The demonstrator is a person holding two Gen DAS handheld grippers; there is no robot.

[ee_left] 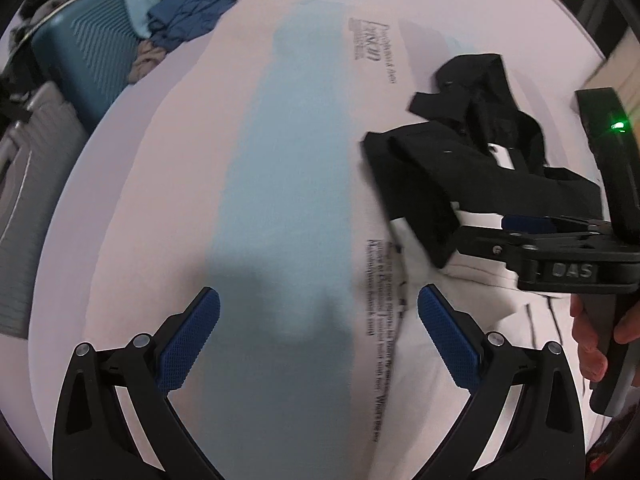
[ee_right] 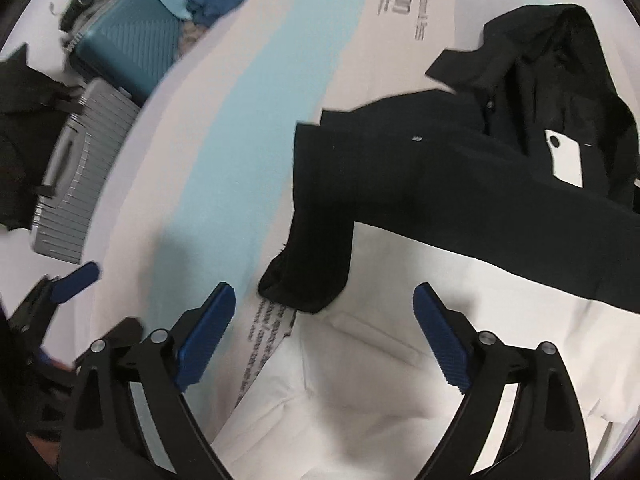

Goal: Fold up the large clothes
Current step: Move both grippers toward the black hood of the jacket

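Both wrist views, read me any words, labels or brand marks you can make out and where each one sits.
"OAS": raised letters on the black body of the right gripper.
Black printed lines on the white and light-blue bed sheet: too blurred to read.
Logo block at the sheet's far end: unreadable.

Teal suitcase [ee_left: 86,60] beside grey suitcase [ee_right: 76,184] (blue clothes [ee_left: 188,14] behind).

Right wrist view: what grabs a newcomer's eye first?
The black garment dominates, sprawled over the white surface on the right, one sleeve-like end trailing down toward the open right gripper, with a white tag on it. A pale blue stripe runs up the printed white sheet beside it. At upper left sit a teal suitcase and a grey suitcase.
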